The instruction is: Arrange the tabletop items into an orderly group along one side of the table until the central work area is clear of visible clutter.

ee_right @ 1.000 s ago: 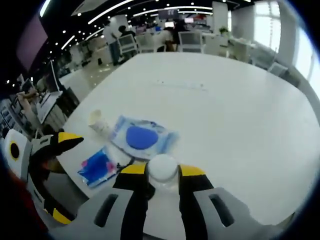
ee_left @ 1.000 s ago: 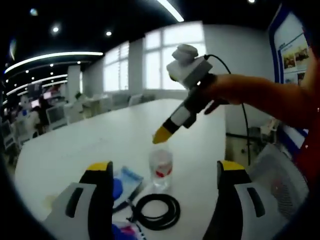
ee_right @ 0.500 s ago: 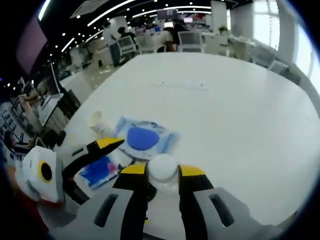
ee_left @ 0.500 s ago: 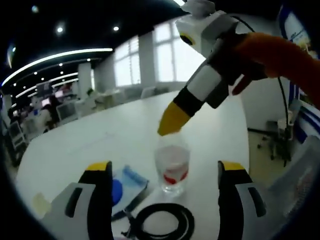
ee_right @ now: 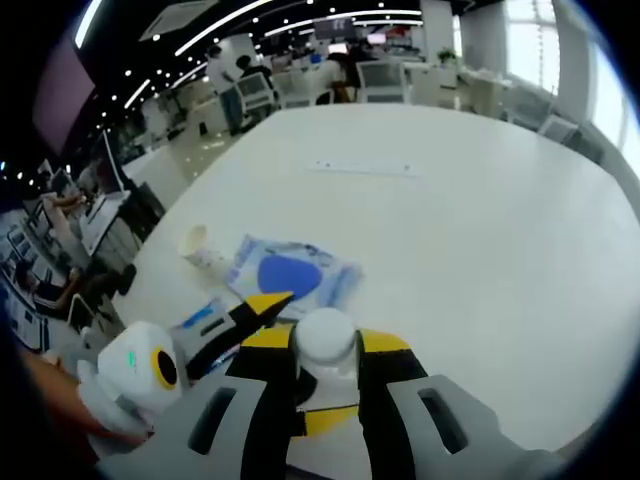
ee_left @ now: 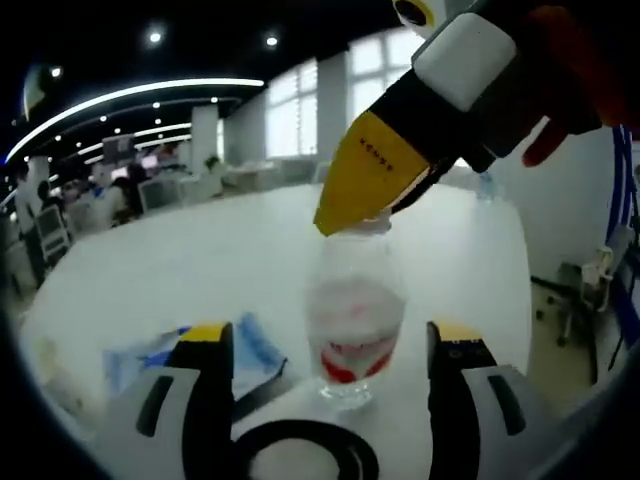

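Note:
A clear plastic bottle with a red label stands upright on the white table. My right gripper comes down from the upper right and is shut on the bottle's white cap. My left gripper is open, with one jaw on each side of the bottle's body and a gap left on both sides. In the right gripper view, one yellow fingertip of the left gripper shows just left of the cap.
A black coiled cable lies just in front of the bottle. A blue packet lies to its left, with a paper cup on its side beyond. The far table is bare. Chairs and desks stand behind.
My left gripper has moved in toward the bottle, so the bottle now stands between its open jaws. The right gripper has kept its hold on the cap.

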`<move>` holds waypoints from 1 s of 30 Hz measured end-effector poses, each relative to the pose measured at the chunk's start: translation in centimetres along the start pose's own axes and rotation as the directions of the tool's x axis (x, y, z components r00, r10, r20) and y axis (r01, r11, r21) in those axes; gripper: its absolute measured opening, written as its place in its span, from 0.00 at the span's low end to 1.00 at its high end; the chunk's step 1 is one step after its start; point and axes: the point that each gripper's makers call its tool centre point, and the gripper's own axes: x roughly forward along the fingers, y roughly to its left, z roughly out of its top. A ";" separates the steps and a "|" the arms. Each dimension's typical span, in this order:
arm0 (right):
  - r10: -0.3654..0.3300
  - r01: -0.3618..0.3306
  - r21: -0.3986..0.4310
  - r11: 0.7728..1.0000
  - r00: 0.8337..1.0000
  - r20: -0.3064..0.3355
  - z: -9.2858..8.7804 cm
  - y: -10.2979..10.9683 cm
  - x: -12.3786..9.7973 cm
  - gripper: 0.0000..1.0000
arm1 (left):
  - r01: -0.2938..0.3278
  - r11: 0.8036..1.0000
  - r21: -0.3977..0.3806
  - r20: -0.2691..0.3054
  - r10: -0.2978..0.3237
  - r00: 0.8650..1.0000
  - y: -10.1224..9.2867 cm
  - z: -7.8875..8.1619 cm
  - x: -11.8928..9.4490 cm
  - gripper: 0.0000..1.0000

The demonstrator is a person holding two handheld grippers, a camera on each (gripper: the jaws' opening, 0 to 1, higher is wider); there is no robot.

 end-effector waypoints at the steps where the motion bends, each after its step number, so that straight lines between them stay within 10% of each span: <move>1: 0.001 -0.001 0.001 1.000 1.000 0.000 0.0 0.0 0.0 0.22 | -0.012 1.000 -0.007 0.004 0.012 1.000 0.2 0.0 0.1 0.75; 30: 0.010 -0.010 0.010 1.000 1.000 -0.013 -0.1 0.1 0.0 0.23 | 0.014 0.999 0.046 0.016 -0.015 1.000 -1.6 -0.6 1.9 0.39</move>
